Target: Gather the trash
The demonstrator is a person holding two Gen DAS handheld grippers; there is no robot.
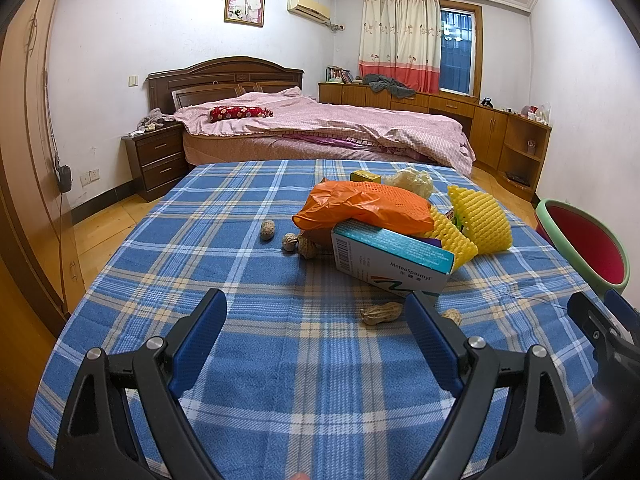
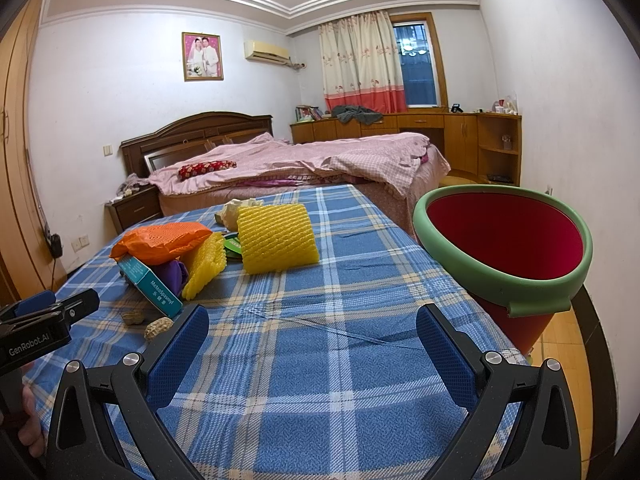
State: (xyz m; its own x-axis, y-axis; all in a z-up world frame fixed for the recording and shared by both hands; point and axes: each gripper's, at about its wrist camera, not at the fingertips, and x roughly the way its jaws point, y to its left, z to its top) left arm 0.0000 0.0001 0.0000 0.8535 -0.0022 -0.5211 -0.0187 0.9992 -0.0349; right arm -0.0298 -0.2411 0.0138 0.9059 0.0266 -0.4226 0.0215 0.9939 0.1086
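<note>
Left gripper [image 1: 316, 312] sits lowest in its own view, blue pads wide apart, nothing between them, just plaid cloth [image 1: 240, 240] of the table underneath. Right gripper [image 2: 312, 328] same story in the right wrist view: pads spread, gripping nothing, over bare cloth.

Trash is heaped at approx 1 o'clock from the left gripper. Nearest piece is a peanut [image 1: 381, 313] touching the cloth just inside the right-hand pad's tip, w/ a 2nd peanut [image 1: 452, 315] partly hidden behind that pad. Beyond them a teal & white medicine box [image 1: 394, 266] lies tilted, its far end under an orange plastic bag [image 1: 360, 204]. Three more peanut shells [image 1: 288, 238] sit at 11 o'clock of the box, close together. Yellow foam fruit net [image 1: 482, 220] stands at 2 o'clock, touching a 2nd, flatter yellow net [image 1: 456, 242] beside the box. Behind the heap: small yellow box [image 1: 365, 177] & crumpled pale wrapper [image 1: 412, 182].

From the right gripper the heap is at 10-11 o'clock; something purple [image 2: 172, 272] shows between box and flat net. Bin [image 2: 500, 240], green rim, red inside, stands at 2 o'clock, off the table's right edge, tilted toward the camera, nothing seen inside.

Left gripper's tip also shows at 9 o'clock in the right wrist view, a hand [image 2: 30, 420] below it. Bed [image 1: 320, 128] w/ pink cover lies beyond the table
</note>
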